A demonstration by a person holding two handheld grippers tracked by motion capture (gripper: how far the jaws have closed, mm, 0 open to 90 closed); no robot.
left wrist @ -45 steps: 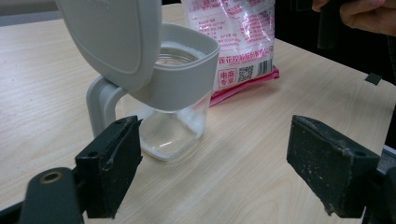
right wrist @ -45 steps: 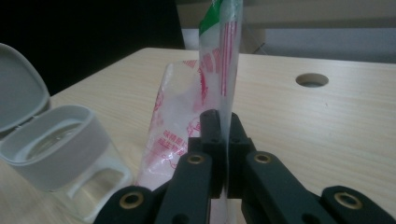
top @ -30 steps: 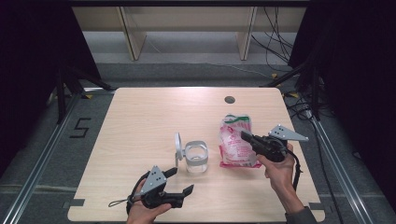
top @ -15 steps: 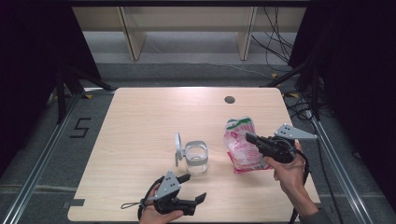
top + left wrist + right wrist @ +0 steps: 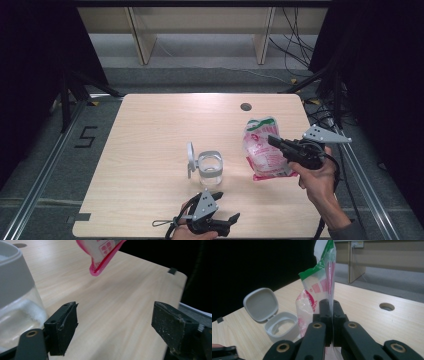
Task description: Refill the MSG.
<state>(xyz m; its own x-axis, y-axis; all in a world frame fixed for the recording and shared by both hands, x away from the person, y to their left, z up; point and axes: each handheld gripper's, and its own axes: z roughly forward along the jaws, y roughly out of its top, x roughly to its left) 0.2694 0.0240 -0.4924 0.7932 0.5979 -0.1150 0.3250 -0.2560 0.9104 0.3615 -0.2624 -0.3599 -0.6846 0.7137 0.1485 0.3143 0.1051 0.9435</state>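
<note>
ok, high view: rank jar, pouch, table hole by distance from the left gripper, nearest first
From the left gripper, at the table's near edge:
1. Jar, lid flipped open, just beyond the gripper.
2. Pouch, to the right and farther back, clamped in the right gripper.
3. Table hole, near the far edge, right of centre.

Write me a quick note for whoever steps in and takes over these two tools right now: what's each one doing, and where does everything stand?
Right hand-held gripper: jaws shut on the pink, white and green plastic pouch, held off the light wooden table, its bottom corner clear of the surface.
Left hand-held gripper: jaws open, nothing between them, at the near edge just in front of the jar.
Clear glass jar with grey rim: upright mid-table, its hinged grey lid flipped open.
Done: jar opened, pouch picked up.
Left, probably: bring the pouch over the jar and pour; the open gripper could steady the jar.
</note>
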